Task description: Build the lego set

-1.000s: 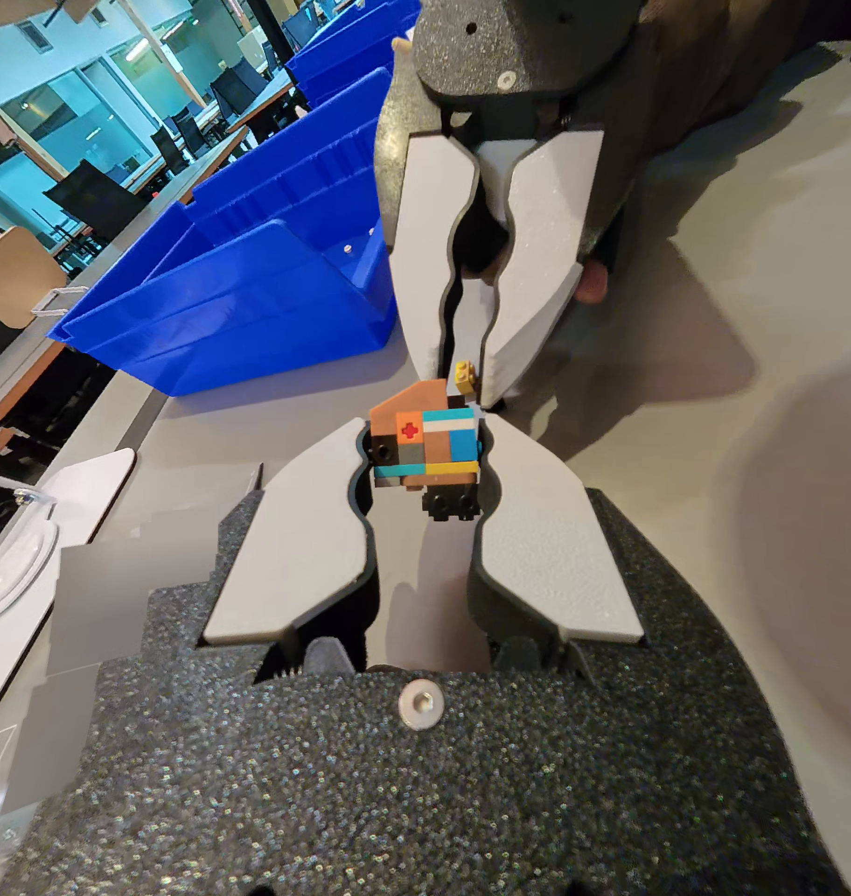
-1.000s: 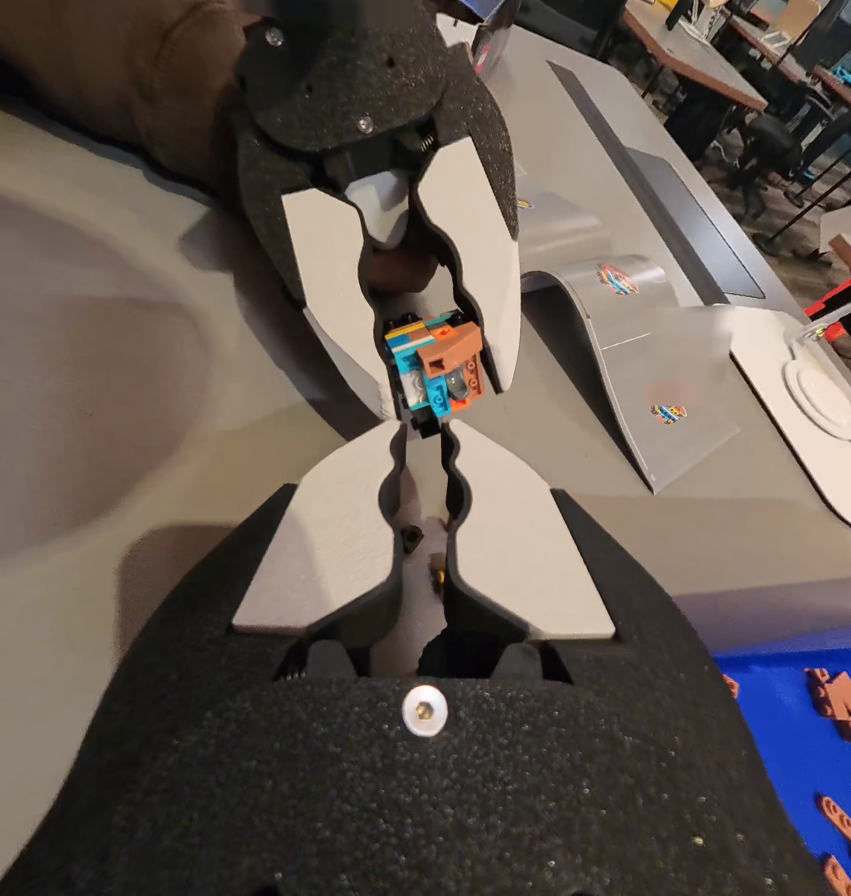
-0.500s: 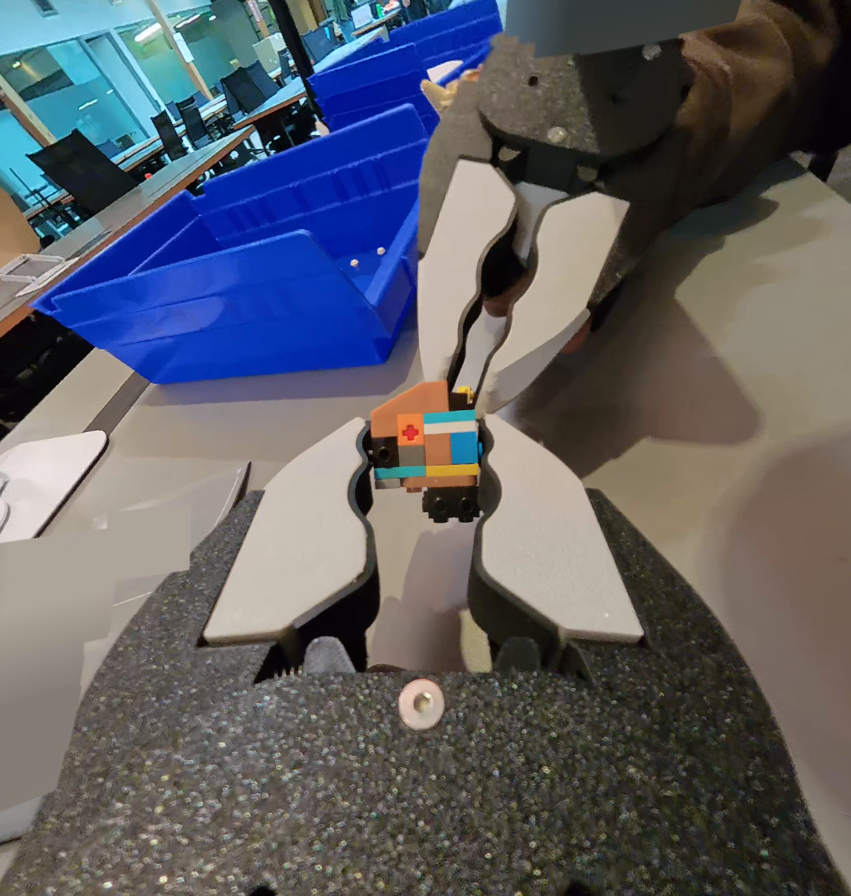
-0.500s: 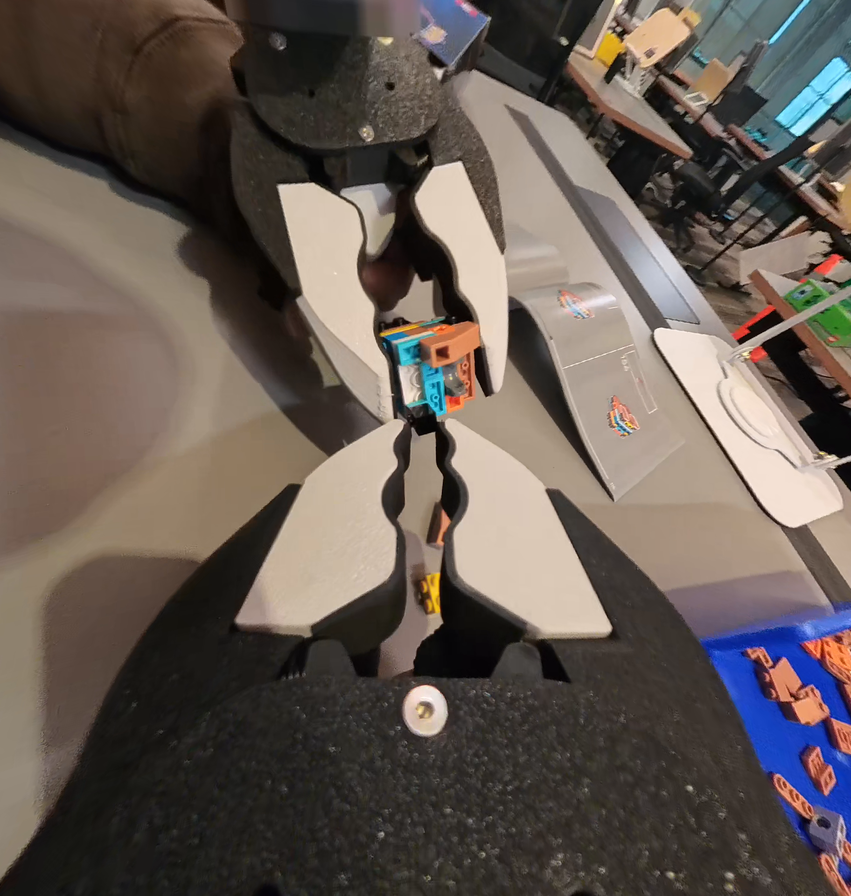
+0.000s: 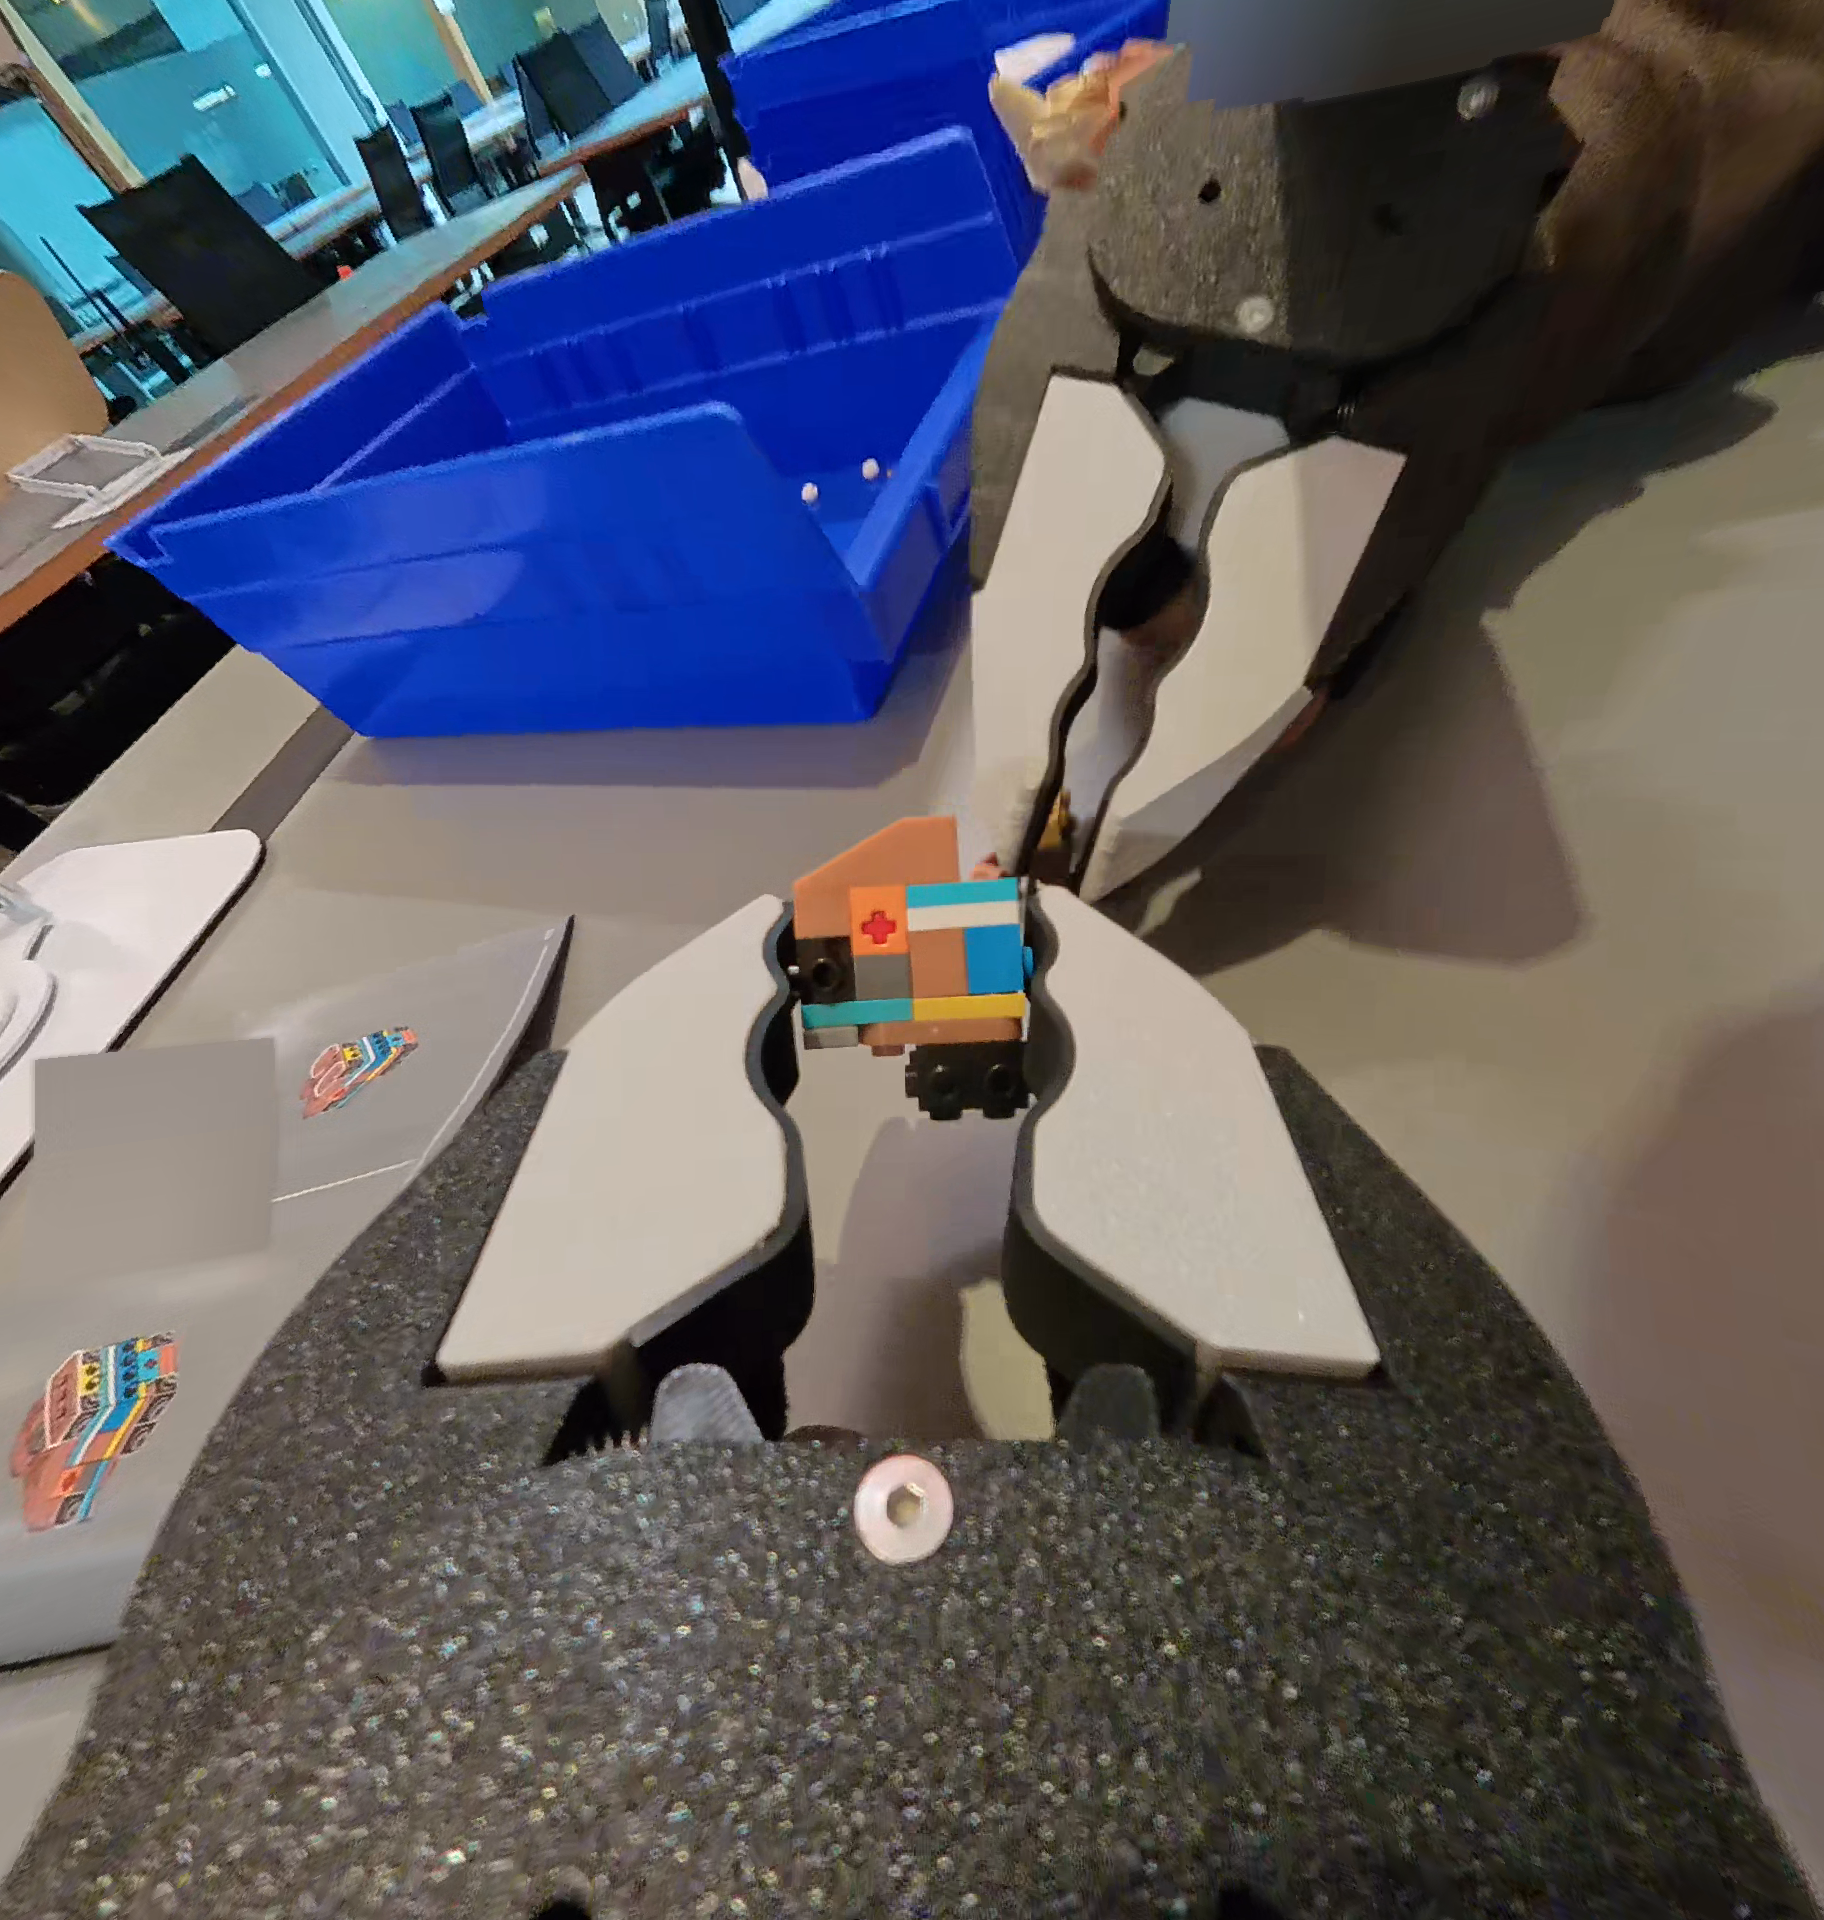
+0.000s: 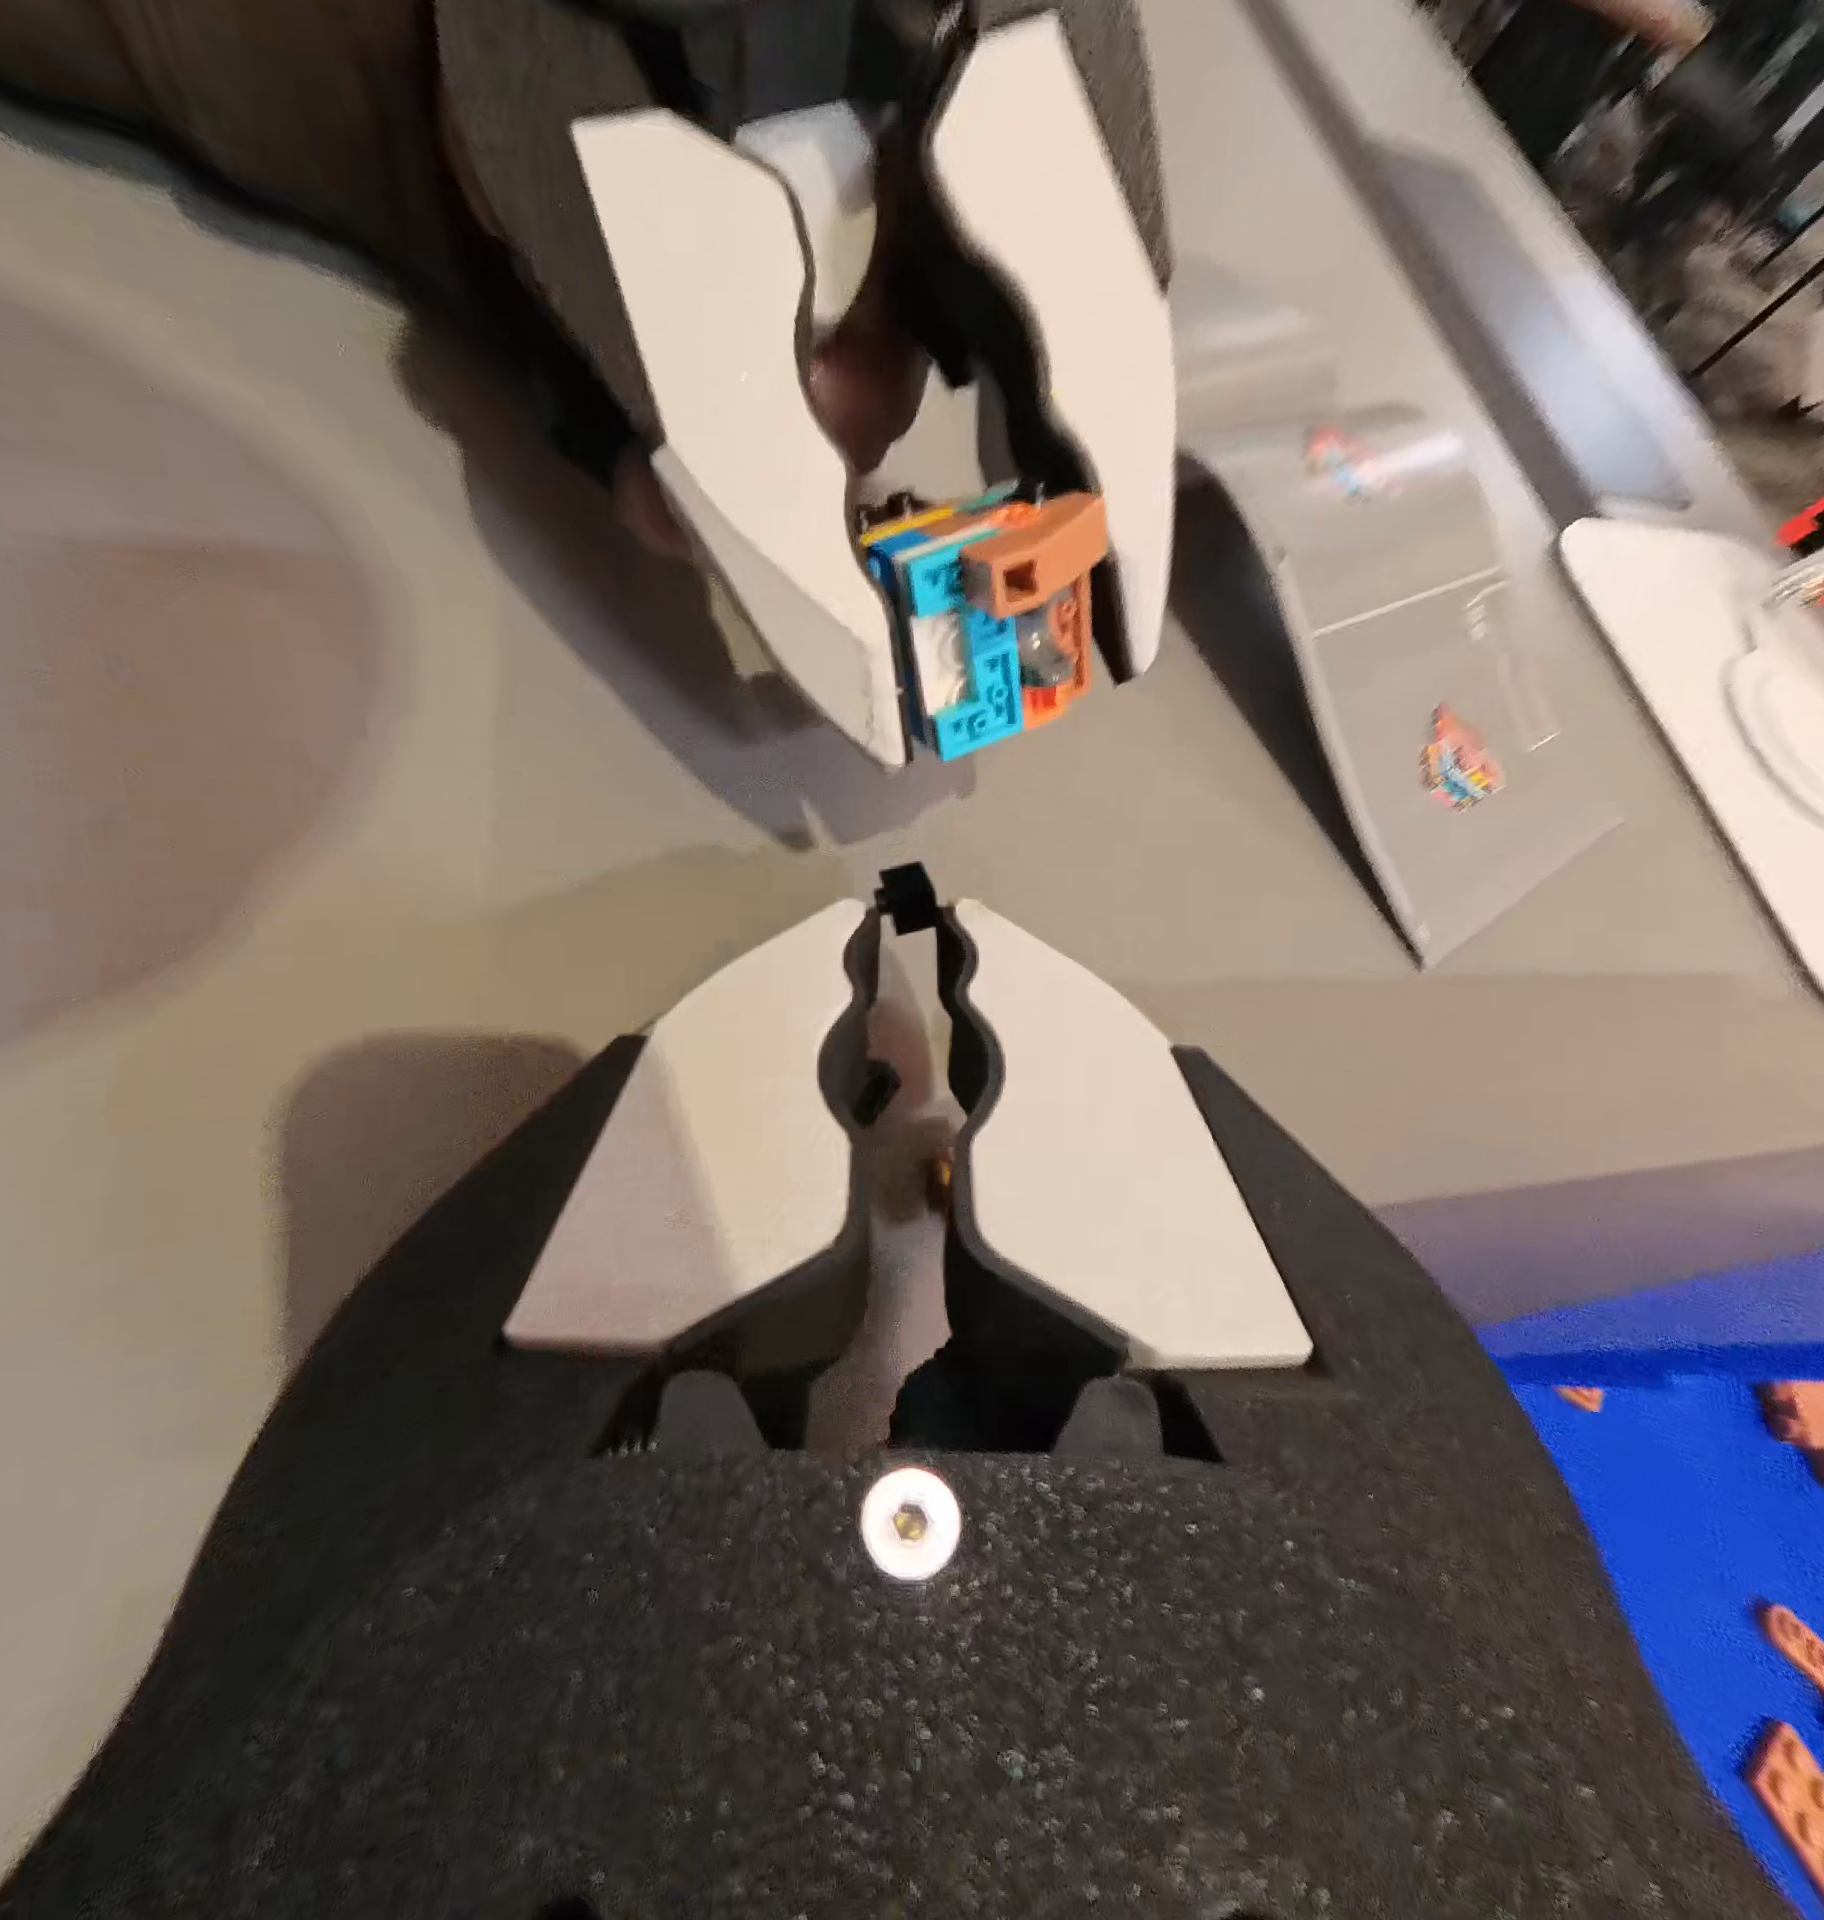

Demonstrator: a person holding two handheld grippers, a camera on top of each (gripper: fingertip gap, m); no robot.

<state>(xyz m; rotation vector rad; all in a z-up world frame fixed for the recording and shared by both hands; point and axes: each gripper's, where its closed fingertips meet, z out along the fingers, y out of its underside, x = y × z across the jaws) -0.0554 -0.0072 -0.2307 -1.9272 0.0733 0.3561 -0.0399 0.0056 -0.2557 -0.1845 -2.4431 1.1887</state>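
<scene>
The left gripper (image 5: pixel 908 997) pinches a half-built lego model (image 5: pixel 913 961) between its jaw tips, the multicoloured block clear of the grey desk (image 5: pixel 1510 1039); facing it, the right gripper (image 6: pixel 913 914) has its jaws pressed nearly together on a small black brick (image 6: pixel 906 896), held just short of the model and not touching it. Seen from the right wrist, the model (image 6: pixel 981 634) shows its studded turquoise and orange face toward the black brick, a brown sloped piece (image 6: pixel 1038 561) jutting from its top. A dark stub (image 5: pixel 965 1081) hangs below the model in the left wrist view. Small loose pieces lie on the desk beneath the right gripper, blurred. Beyond the model stands a blue bin (image 5: pixel 575 582); left of the model lies a grey instruction sheet (image 5: pixel 420 1060) with coloured pictures, then a white board (image 5: pixel 108 935) farther left. A second blue bin (image 6: pixel 1666 1558), near the right gripper, holds brown pieces.

The model looks light, rigid and smooth-sided, yet likely to shed pieces or twist under a push; the flat side walls where the left jaws sit seem the soundest hold. The black brick is tiny and probably prone to rotate or pop out, so a squeeze on its two flat faces seems wise
</scene>
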